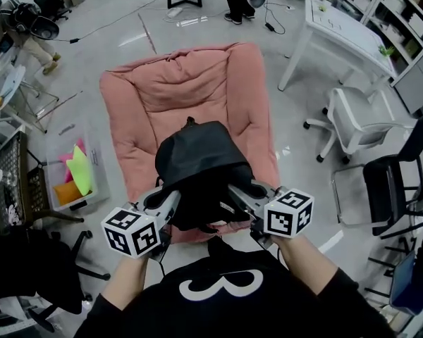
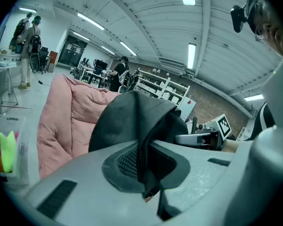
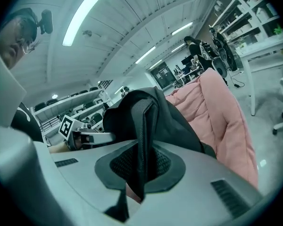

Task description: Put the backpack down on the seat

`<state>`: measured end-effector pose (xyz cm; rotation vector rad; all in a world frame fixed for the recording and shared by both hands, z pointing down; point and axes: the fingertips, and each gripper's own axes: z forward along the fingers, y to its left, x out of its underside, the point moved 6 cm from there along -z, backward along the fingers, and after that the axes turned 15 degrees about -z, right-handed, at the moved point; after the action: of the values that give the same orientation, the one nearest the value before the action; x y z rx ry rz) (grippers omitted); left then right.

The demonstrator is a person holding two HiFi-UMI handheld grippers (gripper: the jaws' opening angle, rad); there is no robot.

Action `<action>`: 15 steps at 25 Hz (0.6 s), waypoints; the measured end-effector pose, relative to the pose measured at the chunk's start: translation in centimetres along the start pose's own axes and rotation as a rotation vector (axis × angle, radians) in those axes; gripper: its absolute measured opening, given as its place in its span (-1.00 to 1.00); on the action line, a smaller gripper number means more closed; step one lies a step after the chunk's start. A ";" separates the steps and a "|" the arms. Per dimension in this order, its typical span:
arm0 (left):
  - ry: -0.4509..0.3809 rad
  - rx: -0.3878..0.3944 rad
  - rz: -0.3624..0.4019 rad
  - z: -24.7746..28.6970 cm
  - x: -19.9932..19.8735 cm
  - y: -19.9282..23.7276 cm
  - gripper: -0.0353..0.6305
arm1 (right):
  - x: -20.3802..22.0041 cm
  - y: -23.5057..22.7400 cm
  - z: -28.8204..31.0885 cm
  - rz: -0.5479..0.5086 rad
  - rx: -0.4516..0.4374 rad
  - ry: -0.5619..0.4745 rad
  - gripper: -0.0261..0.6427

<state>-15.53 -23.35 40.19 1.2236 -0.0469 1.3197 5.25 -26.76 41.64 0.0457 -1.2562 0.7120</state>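
A black backpack (image 1: pixel 201 160) hangs over the front part of a pink cushioned seat (image 1: pixel 176 83); whether it touches the cushion I cannot tell. My left gripper (image 1: pixel 170 201) is shut on a fold of the bag's fabric at its left side. My right gripper (image 1: pixel 236 192) is shut on a strap at its right side. In the left gripper view the black fabric (image 2: pixel 142 159) runs down between the closed jaws, with the backpack (image 2: pixel 132 117) and the seat (image 2: pixel 61 121) behind. The right gripper view shows the strap (image 3: pixel 144 145) pinched the same way, in front of the backpack (image 3: pixel 172 121).
A white table (image 1: pixel 338 30) and a white office chair (image 1: pixel 352 118) stand to the right of the seat, with a black chair (image 1: pixel 391 189) nearer. A clear bin (image 1: pixel 74 171) of coloured items and a dark chair (image 1: pixel 14 182) sit at the left.
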 end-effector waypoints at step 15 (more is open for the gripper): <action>0.028 -0.066 -0.003 7.9 -3.9 5.4 -0.84 | -0.7 -8.5 6.3 -0.027 0.022 0.095 -0.82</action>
<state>-16.19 -32.64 44.57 1.1486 -0.0679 1.3222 4.21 -36.33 46.09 0.0462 -1.1550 0.6966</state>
